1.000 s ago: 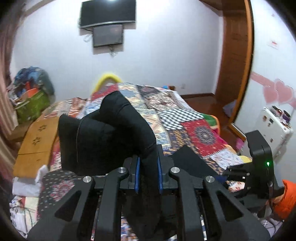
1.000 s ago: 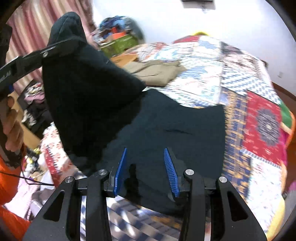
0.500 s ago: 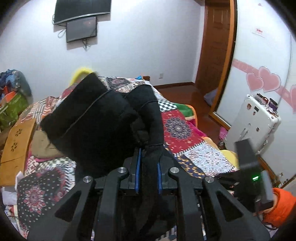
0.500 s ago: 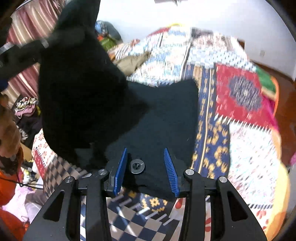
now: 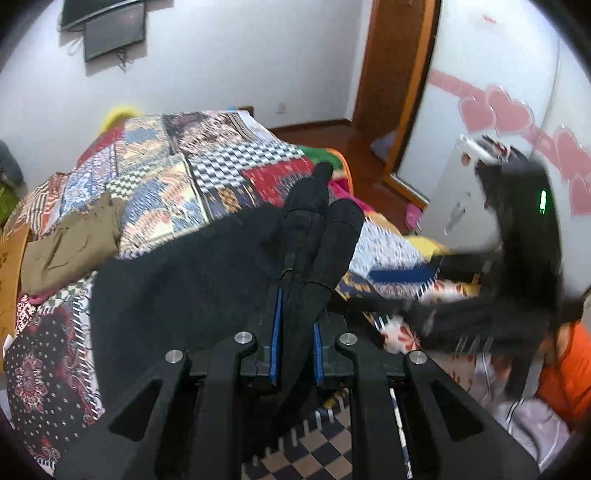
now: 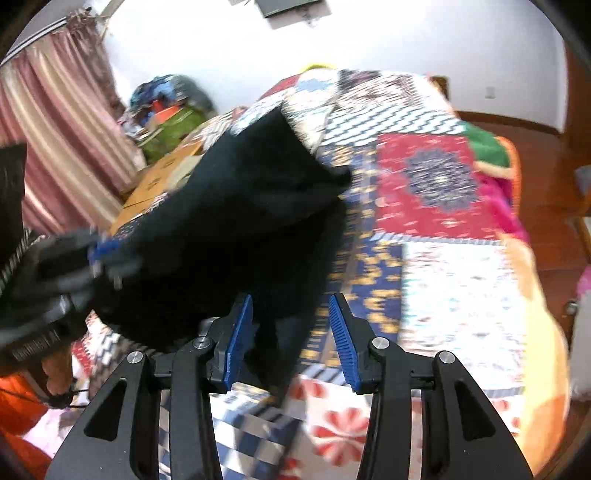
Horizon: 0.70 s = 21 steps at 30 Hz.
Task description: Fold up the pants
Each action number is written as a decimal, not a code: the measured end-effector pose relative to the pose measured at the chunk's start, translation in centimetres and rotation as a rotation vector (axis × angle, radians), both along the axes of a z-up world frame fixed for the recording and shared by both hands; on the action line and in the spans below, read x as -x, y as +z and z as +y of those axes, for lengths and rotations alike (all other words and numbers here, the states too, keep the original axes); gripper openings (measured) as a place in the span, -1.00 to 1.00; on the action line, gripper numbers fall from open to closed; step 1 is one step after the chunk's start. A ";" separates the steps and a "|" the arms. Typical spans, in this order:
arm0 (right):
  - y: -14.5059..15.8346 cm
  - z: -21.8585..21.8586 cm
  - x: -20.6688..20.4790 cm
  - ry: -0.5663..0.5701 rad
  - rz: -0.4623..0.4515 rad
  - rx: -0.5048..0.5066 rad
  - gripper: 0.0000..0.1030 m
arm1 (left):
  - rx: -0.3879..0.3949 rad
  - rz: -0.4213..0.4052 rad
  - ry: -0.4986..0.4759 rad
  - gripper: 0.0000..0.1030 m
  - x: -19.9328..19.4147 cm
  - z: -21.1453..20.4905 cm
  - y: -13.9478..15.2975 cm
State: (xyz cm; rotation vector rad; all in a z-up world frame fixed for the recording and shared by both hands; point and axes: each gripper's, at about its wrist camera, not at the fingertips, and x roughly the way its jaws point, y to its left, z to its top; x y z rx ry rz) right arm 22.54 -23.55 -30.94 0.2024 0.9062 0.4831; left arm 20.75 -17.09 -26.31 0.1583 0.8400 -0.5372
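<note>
Bed (image 5: pixel 155 177) filled most of both views, covered by a patchwork quilt (image 6: pixel 436 192) of red, blue, white and checked panels running to the far wall. White wall behind it carried a dark screen (image 5: pixel 110 29). Striped pink curtain (image 6: pixel 55 122) hung beyond the bed's left edge, with a pile of bright clutter (image 6: pixel 166 103) by the far left corner. A wooden door frame (image 5: pixel 399 92) and pink heart stickers (image 5: pixel 506 110) showed off the bed's right side.

Black pants (image 5: pixel 177 295) lay across the near part of the bed, spread over the quilt towards the near left corner, one bunched end lifted off the cover. An olive-brown garment (image 5: pixel 70 240) lay crumpled beside them, nearer the left edge, touching or just overlapping the black cloth; I could not tell which.

Your left tongs (image 5: pixel 295 343) were pinching a thick fold of the pants, blue pads pressed against cloth on both sides, the fold rising past the tips in two rounded humps.

Your right tongs (image 6: pixel 291 336) stood spread. Black cloth sat between the pads and lay against the left pad; the right pad was clear of it, quilt showing through the gap.

Right tongs appeared blurred at the right of the left view, over the bed's near right edge. An orange sleeve (image 5: pixel 569 369) showed beneath them.
</note>
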 end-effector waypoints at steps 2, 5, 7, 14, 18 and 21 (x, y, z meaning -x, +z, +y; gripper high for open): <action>0.3 -1.1 0.2 -0.031 0.000 -0.002 -0.23 | -0.032 -0.006 -0.019 -0.73 0.6 -0.5 -0.6; 0.7 -2.8 0.6 -0.076 -0.007 -0.005 -0.23 | -0.053 0.013 -0.033 -0.73 1.1 -0.6 -1.5; 1.2 -3.7 0.9 -0.098 -0.017 -0.015 -0.23 | -0.059 0.029 -0.037 -0.73 1.2 -0.7 -1.8; 3.2 -3.7 1.3 -0.108 -0.086 -0.022 -0.23 | -0.035 0.058 -0.037 -0.29 1.9 -0.1 -0.8; 4.7 -2.9 1.4 -0.097 -0.137 -0.025 -0.23 | 0.014 -0.005 -0.020 0.02 2.5 0.8 1.7; 5.5 -2.0 1.6 -0.074 -0.162 -0.025 -0.18 | 0.031 -0.054 0.004 0.08 2.6 2.0 3.3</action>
